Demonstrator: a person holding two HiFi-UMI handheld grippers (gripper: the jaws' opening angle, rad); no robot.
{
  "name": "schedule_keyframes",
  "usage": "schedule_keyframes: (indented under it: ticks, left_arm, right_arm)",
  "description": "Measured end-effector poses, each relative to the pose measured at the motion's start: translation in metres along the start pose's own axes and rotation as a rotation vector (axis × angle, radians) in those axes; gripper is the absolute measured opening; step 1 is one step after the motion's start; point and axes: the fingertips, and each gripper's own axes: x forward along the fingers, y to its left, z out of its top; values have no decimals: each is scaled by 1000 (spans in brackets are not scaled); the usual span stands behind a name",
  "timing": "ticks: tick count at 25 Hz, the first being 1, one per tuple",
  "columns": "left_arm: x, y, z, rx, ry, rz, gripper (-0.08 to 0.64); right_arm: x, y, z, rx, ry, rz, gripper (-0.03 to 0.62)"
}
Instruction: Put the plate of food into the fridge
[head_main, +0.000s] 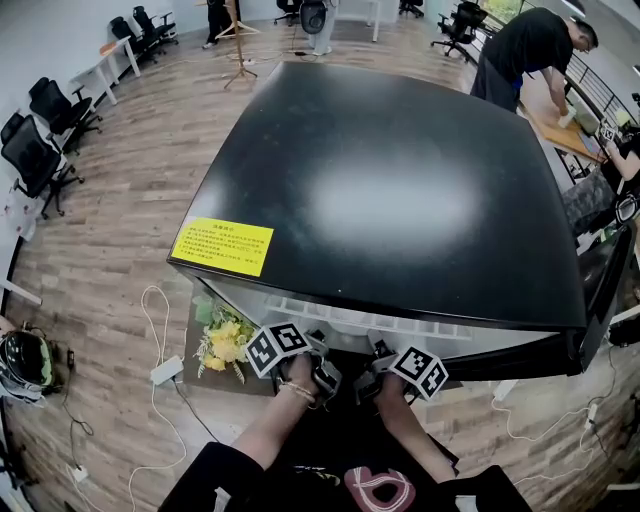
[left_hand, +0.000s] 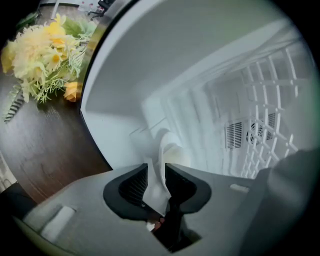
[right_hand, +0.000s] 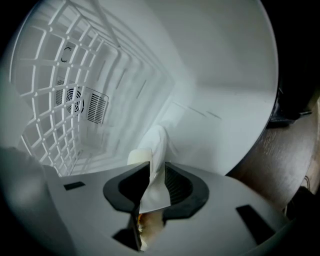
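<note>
The left gripper (left_hand: 156, 172) has its ribbed black jaws slightly parted, with the thin white rim of the plate (left_hand: 166, 145) standing edge-on in the gap. The rim sits closer to the right-hand pad and does not look squeezed. At the upper left of that view is a bunch of yellow flowers (left_hand: 45, 55) on dark wood. The rest is the fridge (left_hand: 150, 75), with smooth white plastic walls and a white wire shelf (left_hand: 272, 95) at the right. The right gripper (right_hand: 157, 172) is the mirror of the left: its jaws are spread around the opposite rim, and the glossy, gently curved plate runs straight ahead from the pads into the cavity. A pale lump just left of the rim may be the food. The plate therefore spans the two grippers inside the fridge, equally near both. I cannot tell whether it is resting on a surface. I judge each gripper should back straight out along its own jaws so neither pad drags the rim.
</note>
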Motion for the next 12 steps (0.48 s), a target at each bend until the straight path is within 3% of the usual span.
schedule_keyframes:
  ticks: [4,8,12]
  left_arm:
    - [-4,-1,-13,46,13,-21,101]
    - [-11,0,-21,170,19,-23,101]
    - [-16,4,-33,249,37,-33,101]
  right_arm:
    - [-9,-3,-9,-24,7,-2,107]
    - [-16,-6,-22,-56,23,4,116]
    - [-20,-3,-31,-112,23,9,118]
